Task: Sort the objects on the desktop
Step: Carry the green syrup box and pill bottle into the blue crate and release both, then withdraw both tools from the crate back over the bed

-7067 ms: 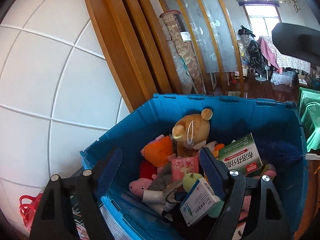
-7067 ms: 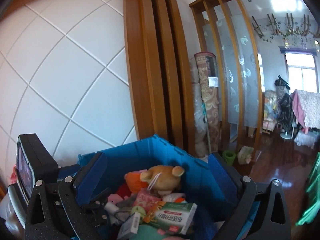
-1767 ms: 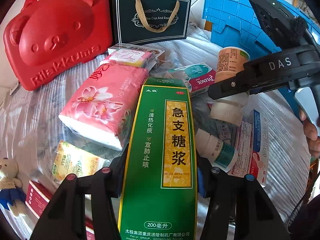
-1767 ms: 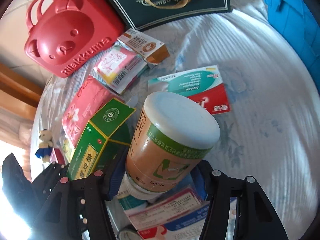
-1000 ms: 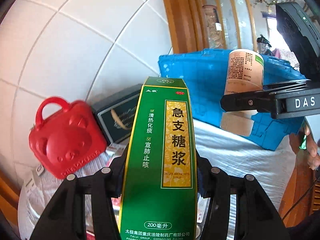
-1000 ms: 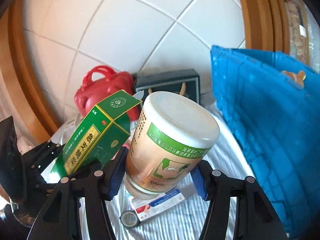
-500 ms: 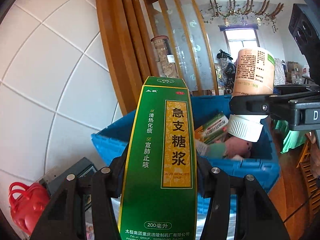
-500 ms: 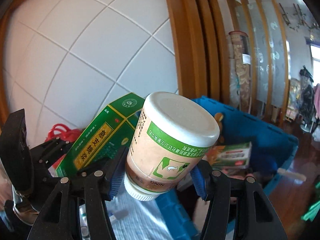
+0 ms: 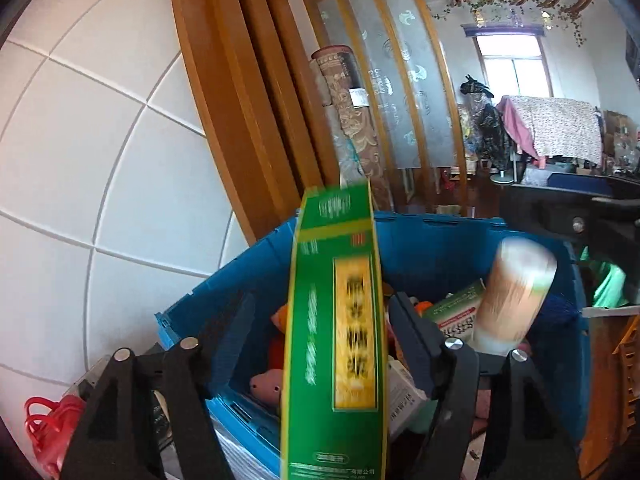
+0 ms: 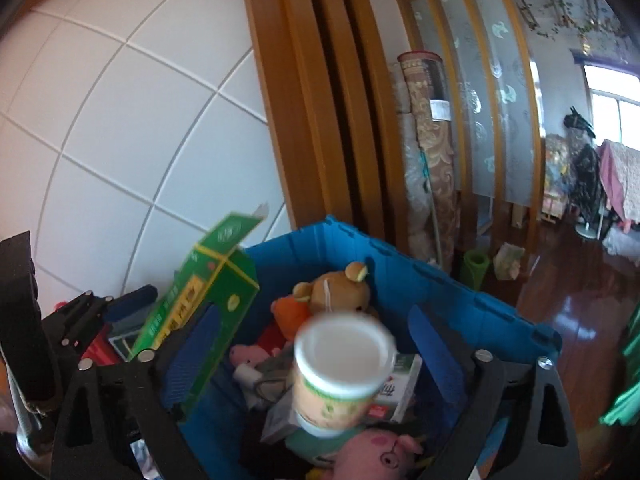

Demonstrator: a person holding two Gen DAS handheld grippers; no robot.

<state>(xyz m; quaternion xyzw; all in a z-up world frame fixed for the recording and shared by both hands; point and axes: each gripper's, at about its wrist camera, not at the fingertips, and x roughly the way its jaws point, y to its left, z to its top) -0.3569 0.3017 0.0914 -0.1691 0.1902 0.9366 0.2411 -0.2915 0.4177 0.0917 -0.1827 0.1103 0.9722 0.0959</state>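
A blue crate [image 9: 436,240] [image 10: 440,280] holds plush toys and medicine boxes. My left gripper [image 9: 324,324] is open above it; the green syrup box [image 9: 336,344] is blurred between its spread fingers, free of the pads, also seen in the right wrist view [image 10: 200,300]. My right gripper [image 10: 312,364] is open; the tan jar with a white lid [image 10: 340,372] is blurred between its fingers, loose over the crate, and shows in the left wrist view [image 9: 516,300].
A brown teddy bear [image 10: 336,288], pink pig plush [image 10: 376,452] and a green-white medicine box [image 9: 456,312] lie in the crate. A red bear case [image 9: 48,432] sits at lower left. A white tiled wall [image 9: 80,160] and wooden frame [image 9: 240,100] stand behind.
Both grippers have opened over the crate. The green box and the jar have come loose and are dropping, both motion-blurred. The cameras tilted down toward the crate's contents.
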